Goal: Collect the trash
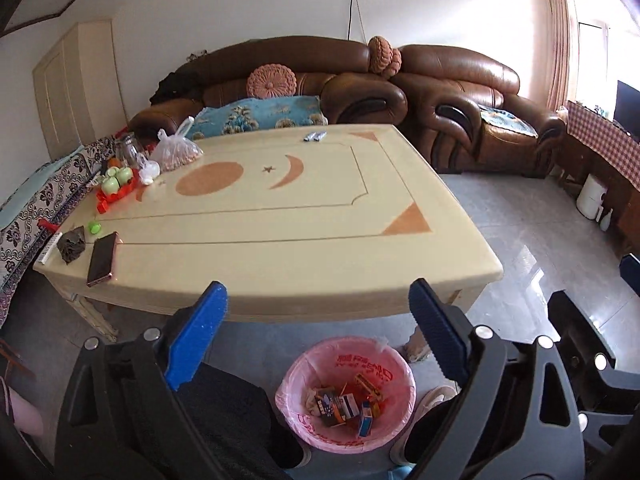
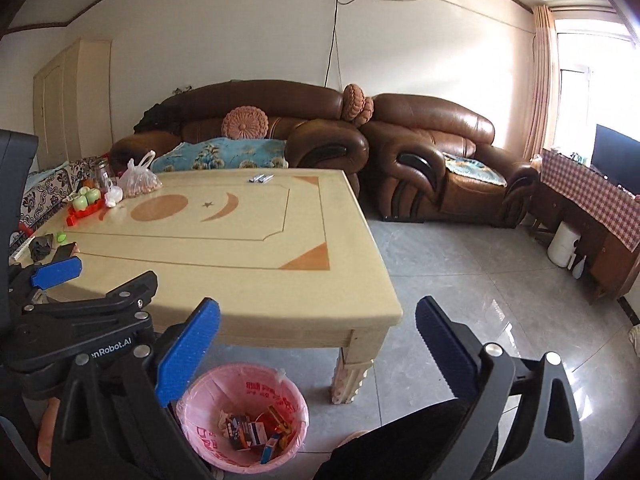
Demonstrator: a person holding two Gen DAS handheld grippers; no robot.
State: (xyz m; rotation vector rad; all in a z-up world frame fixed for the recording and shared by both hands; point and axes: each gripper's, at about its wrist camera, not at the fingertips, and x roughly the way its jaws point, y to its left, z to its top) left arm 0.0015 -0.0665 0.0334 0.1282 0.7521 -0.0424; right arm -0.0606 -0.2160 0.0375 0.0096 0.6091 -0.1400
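Note:
A bin lined with a pink bag (image 1: 346, 394) stands on the floor in front of the table, with several small boxes and wrappers (image 1: 346, 404) inside; it also shows in the right wrist view (image 2: 242, 412). My left gripper (image 1: 320, 332) is open and empty, held above the bin near the cream table's front edge (image 1: 280, 300). My right gripper (image 2: 318, 344) is open and empty, to the right of the bin. The left gripper's blue finger (image 2: 56, 272) shows in the right wrist view.
On the table's left end lie a phone (image 1: 103, 258), a dark crumpled rag (image 1: 72, 244), a green cap (image 1: 94, 227), a red tray with green cups (image 1: 116, 184) and a plastic bag (image 1: 176, 152). Brown sofas (image 1: 460, 120) stand behind. Grey tiled floor (image 2: 460, 272) lies right.

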